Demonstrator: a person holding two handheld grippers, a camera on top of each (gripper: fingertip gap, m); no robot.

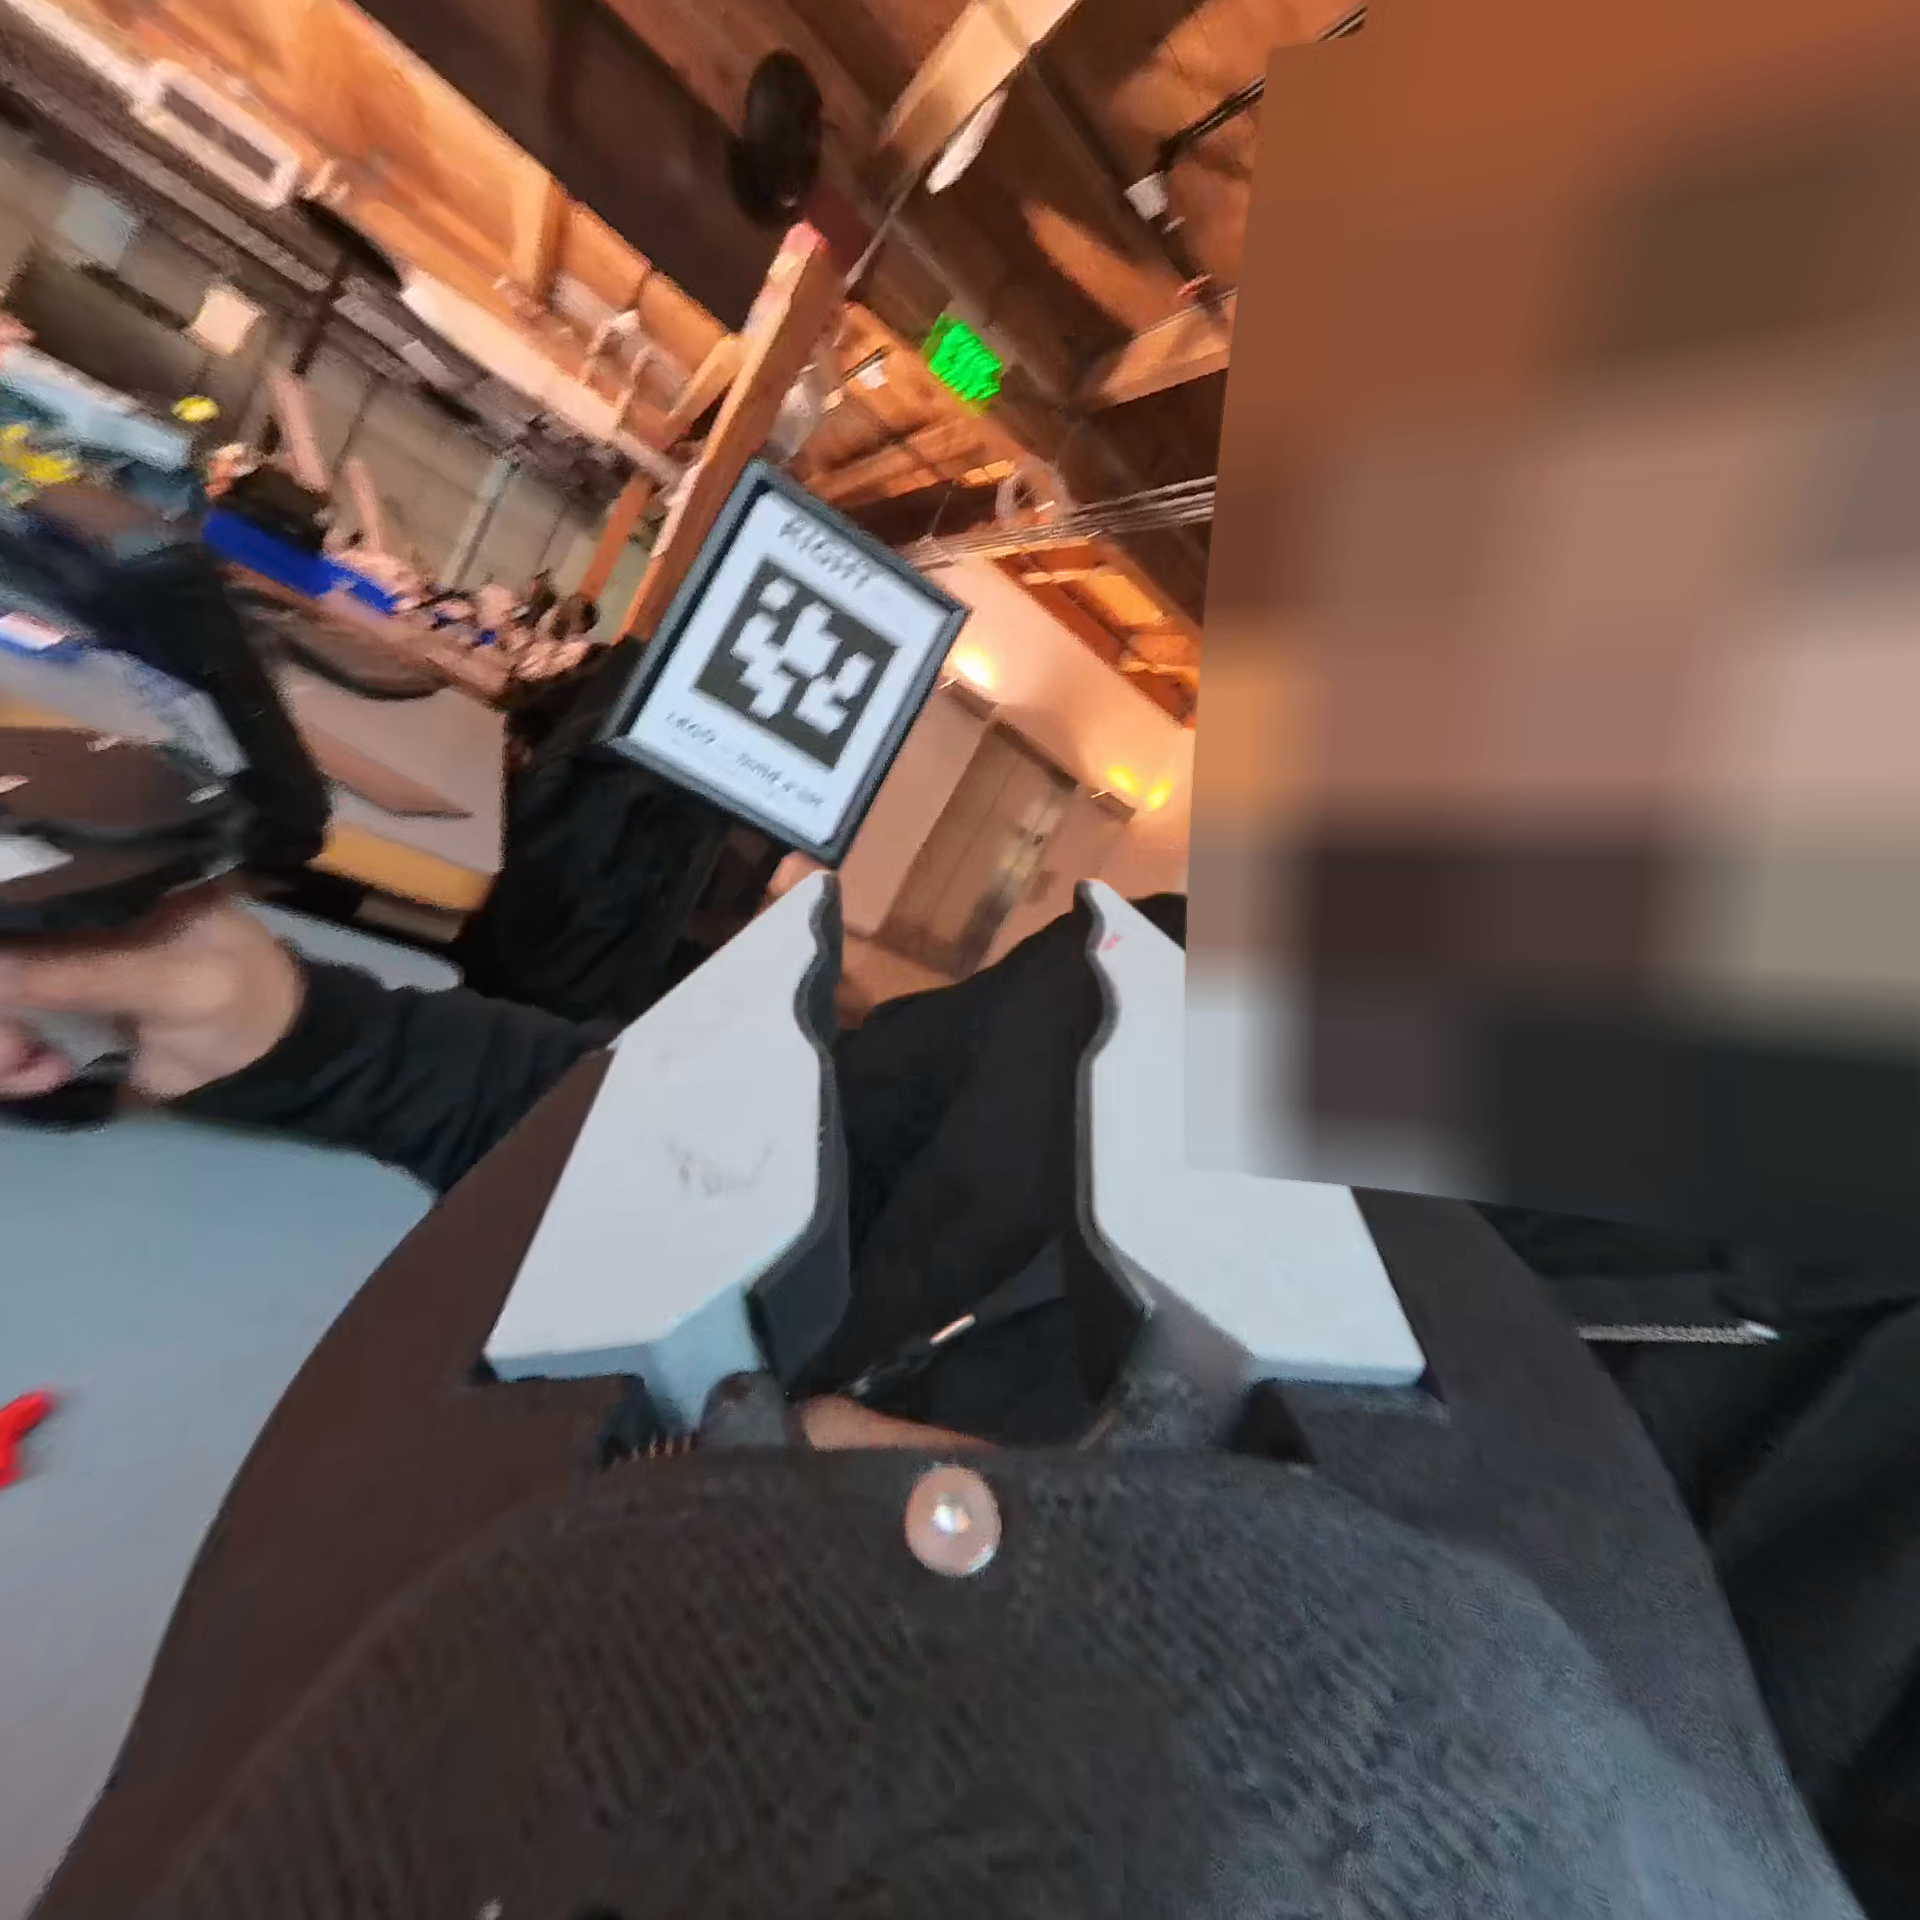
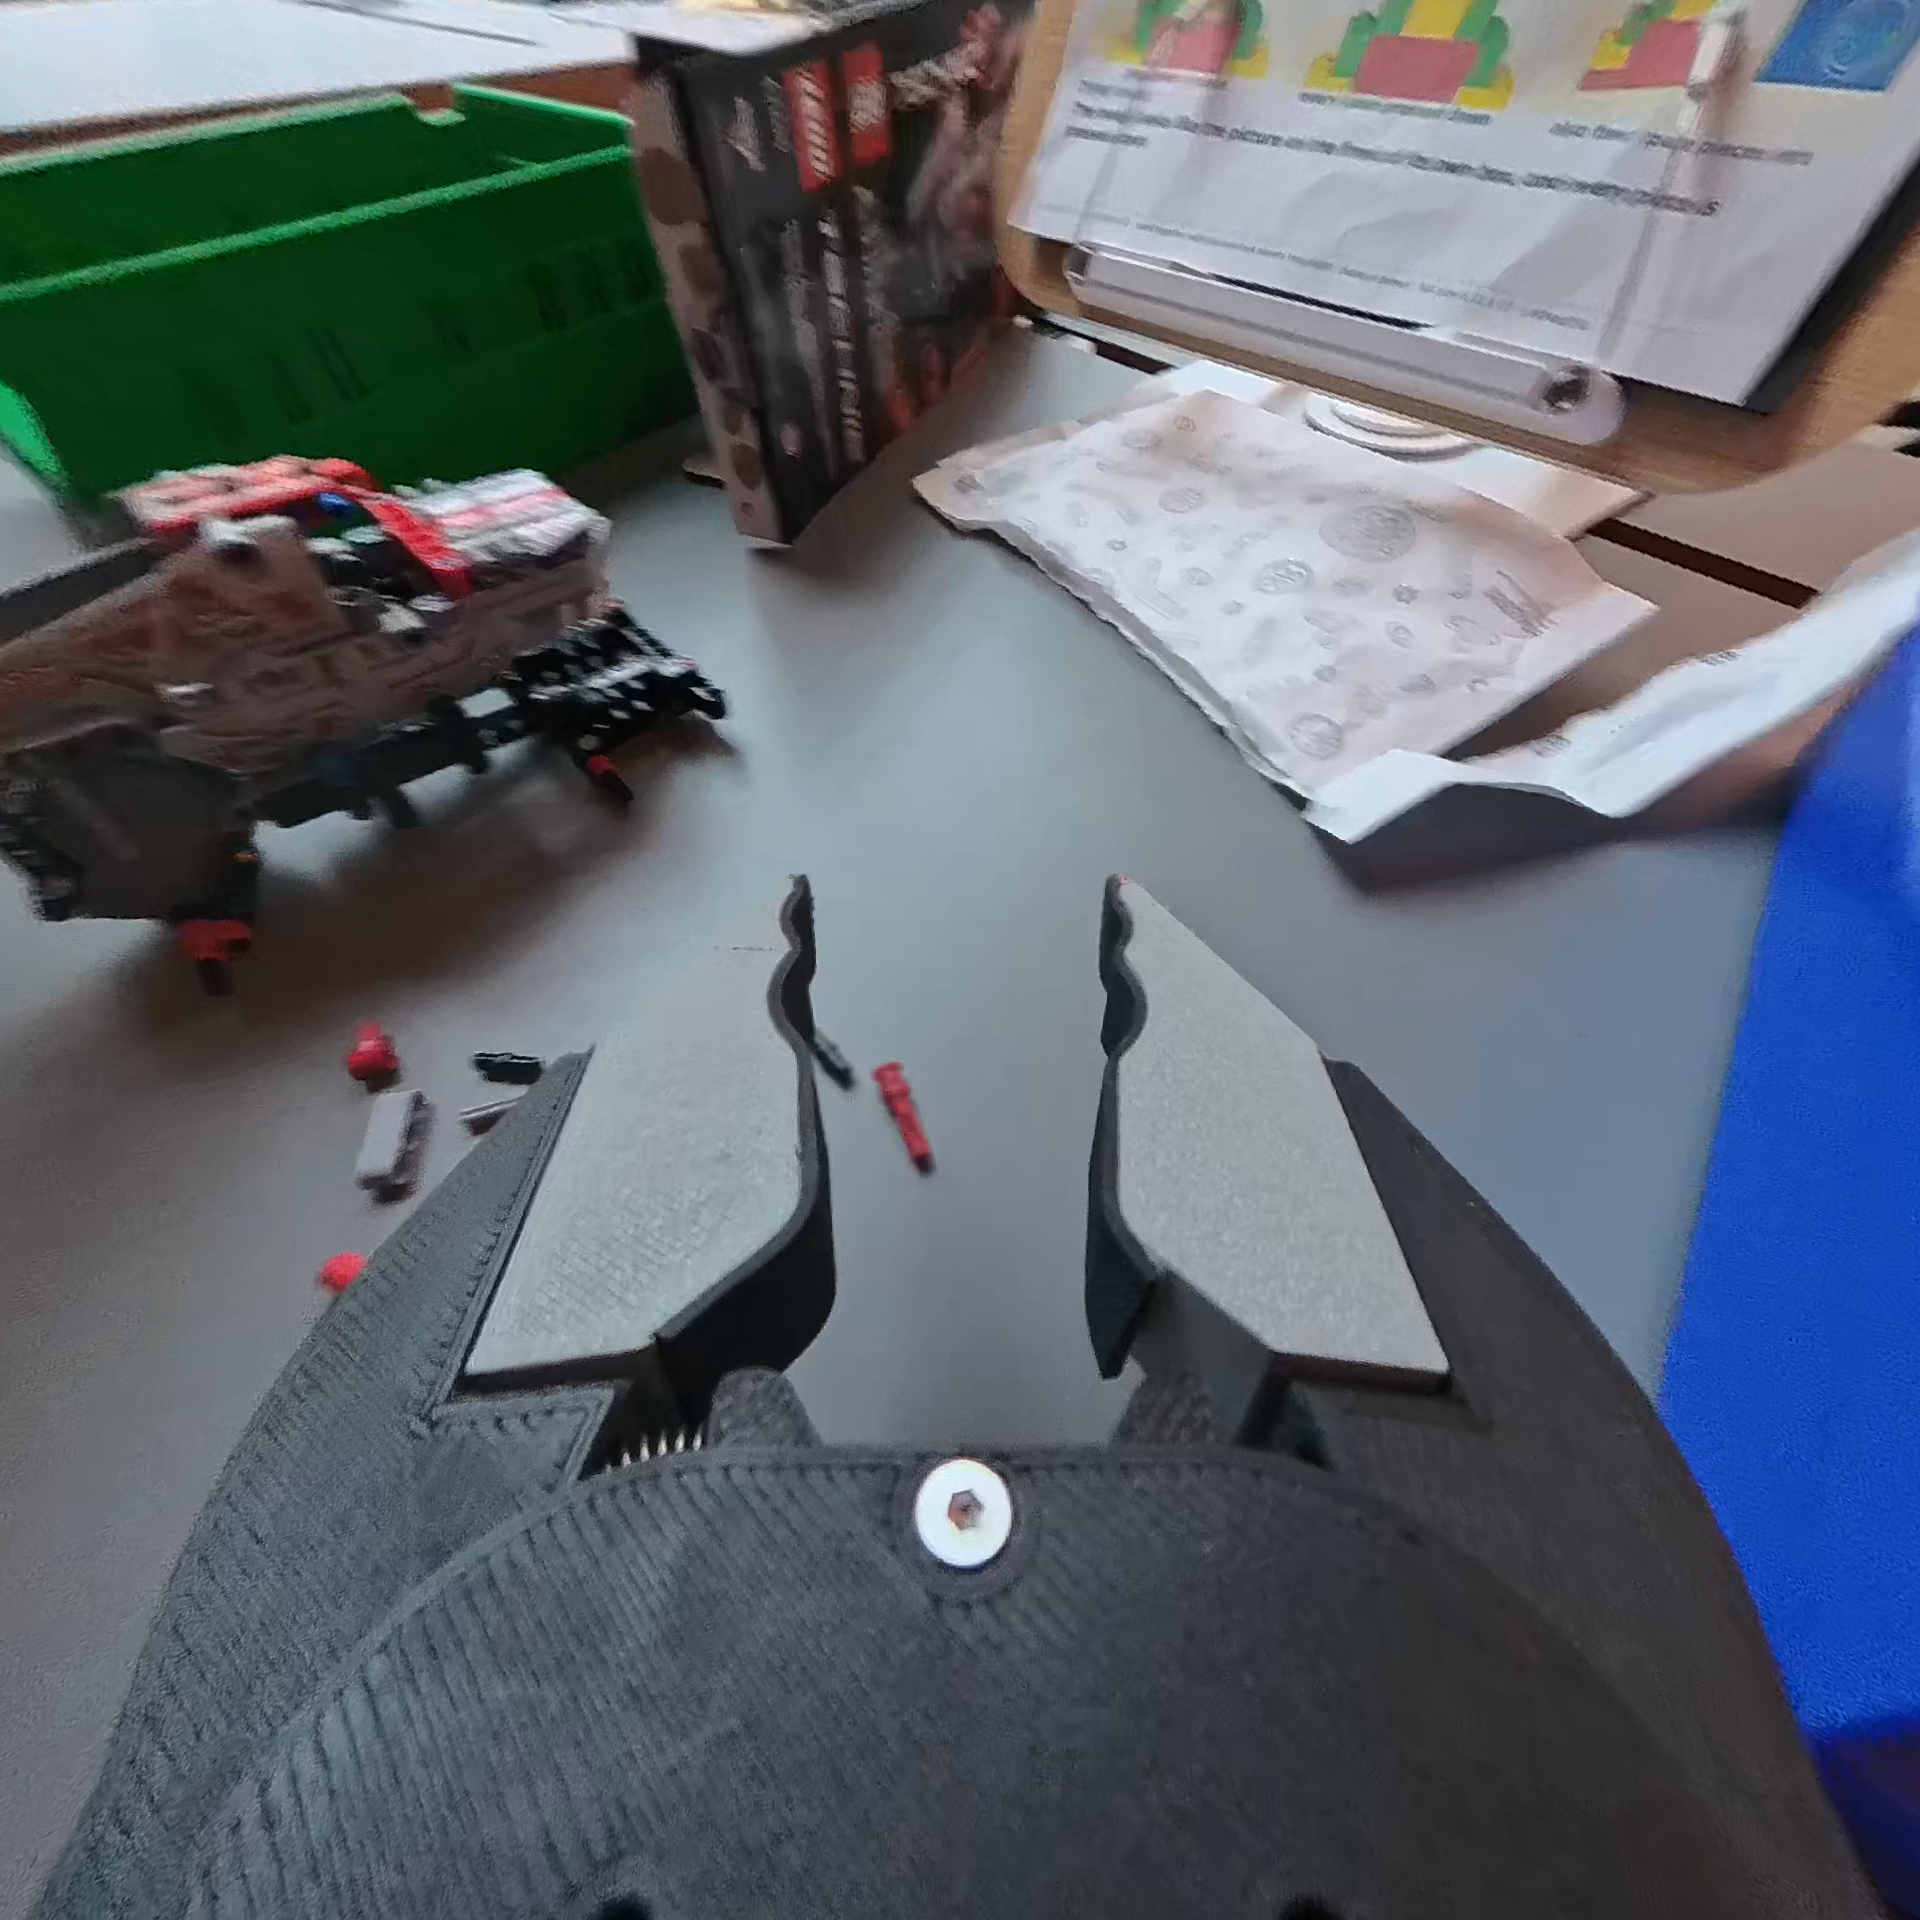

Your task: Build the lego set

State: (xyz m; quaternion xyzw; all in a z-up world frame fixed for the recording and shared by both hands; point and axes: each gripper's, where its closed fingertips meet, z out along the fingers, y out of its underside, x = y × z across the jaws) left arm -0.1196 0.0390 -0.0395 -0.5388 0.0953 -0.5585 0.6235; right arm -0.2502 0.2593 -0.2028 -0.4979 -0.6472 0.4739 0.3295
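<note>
In the right wrist view a part-built red, black and tan lego vehicle [image 2: 301,665] stands on the grey table [image 2: 935,748] at the left. Loose pieces lie near it: a red pin [image 2: 902,1114], a small red piece [image 2: 371,1051], a grey piece [image 2: 393,1138]. My right gripper [image 2: 956,899] is open and empty above the table, right of the pieces. My left gripper [image 1: 956,899] is open and empty, lifted and pointing up at the person's dark clothing. The other gripper's body [image 1: 114,842], in a hand, shows at far left of the left wrist view.
A green bin [image 2: 312,281] stands at the back left, with the dark lego box [image 2: 831,260] upright beside it. A paper bag [image 2: 1278,582] and an instruction sheet on a stand [image 2: 1455,156] are at the back right. A blue object [image 2: 1818,1247] fills the right edge.
</note>
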